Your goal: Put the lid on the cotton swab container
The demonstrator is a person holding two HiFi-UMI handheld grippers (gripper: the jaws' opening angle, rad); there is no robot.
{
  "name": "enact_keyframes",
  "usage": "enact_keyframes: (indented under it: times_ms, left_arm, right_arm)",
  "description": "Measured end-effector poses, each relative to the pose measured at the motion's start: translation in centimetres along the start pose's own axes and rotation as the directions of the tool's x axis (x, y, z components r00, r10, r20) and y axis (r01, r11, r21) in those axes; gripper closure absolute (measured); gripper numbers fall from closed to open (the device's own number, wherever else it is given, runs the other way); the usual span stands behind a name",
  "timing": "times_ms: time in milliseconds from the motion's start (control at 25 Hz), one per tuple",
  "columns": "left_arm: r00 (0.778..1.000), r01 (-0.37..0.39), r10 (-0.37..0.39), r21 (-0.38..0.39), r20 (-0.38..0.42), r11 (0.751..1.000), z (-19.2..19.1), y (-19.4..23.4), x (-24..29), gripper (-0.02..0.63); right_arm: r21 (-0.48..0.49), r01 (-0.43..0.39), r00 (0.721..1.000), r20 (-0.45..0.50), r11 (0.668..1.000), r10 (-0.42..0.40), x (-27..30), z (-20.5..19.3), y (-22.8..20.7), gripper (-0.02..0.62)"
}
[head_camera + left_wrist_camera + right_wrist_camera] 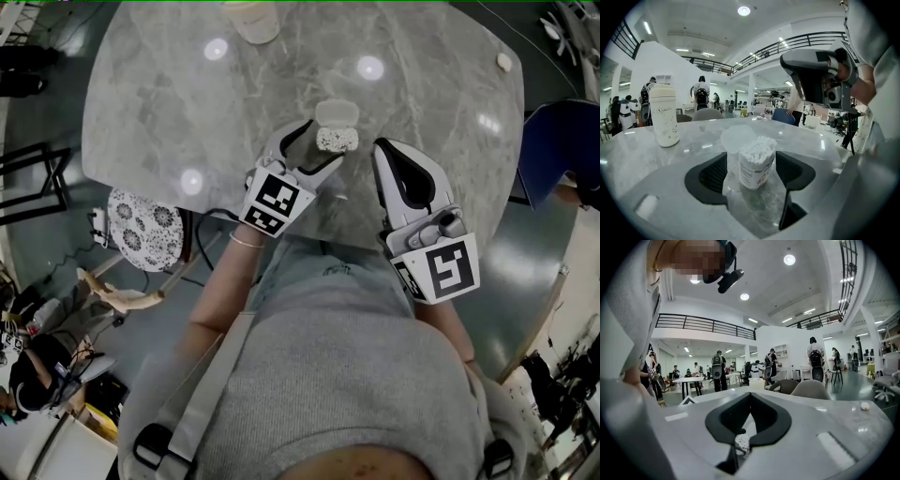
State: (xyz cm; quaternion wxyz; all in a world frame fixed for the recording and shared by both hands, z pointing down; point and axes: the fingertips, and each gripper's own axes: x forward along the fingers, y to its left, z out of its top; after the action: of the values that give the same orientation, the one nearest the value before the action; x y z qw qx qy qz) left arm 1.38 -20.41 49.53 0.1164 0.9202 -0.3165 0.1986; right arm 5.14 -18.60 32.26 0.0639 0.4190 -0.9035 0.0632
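Since the container [337,140] stands upright on the table [169,103], uncapped and packed with swabs, the step in hand appears to be securing it before capping. The left gripper [317,148] has its tongs spread, one pad on each side of the container, with a gap showing at both sides in the left gripper view. The lid [735,137] lies on the table just behind the container, on the far side from the person.

Procedure for the grip:
1. Centre the container between the pads so both make contact together; contact from one side alone is likely to tip it.
2. Seat the pads on the labelled wall, below the rim, leaving the mouth free for the lid.
3. Close gently. The thin plastic wall probably flexes, and a distorted rim may refuse the lid.

The right gripper [384,155] waits near the container with its tongs pressed together, holding nothing. It must open before it can take the lid.
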Motion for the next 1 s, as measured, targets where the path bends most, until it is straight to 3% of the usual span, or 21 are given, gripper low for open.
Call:
enact_keyframes:
  times_ms: [280, 640, 1000]
  left_arm:
    - [0.997, 0.046, -0.043, 0.047, -0.056, 0.998, -0.7, -0.8, 0.9, 0.282]
    - [0.994, 0.057, -0.052, 0.044, -0.093, 0.997, -1.5, -0.8, 2.1, 0.281]
    - [0.992, 0.022, -0.018, 0.025, -0.126, 0.999, -1.9, -0.8, 3.3, 0.270]
  right_arm:
    - [0.004, 0.012, 1.000, 0.002, 1.000, -0.012, -0.1, 0.0, -0.4, 0.594]
    - [0.005, 0.024, 1.000, 0.000, 1.000, -0.024, -0.3, -0.2, -0.7, 0.594]
    - [0.008, 0.031, 1.000, -0.002, 0.999, -0.031, -0.6, -0.3, -1.1, 0.594]
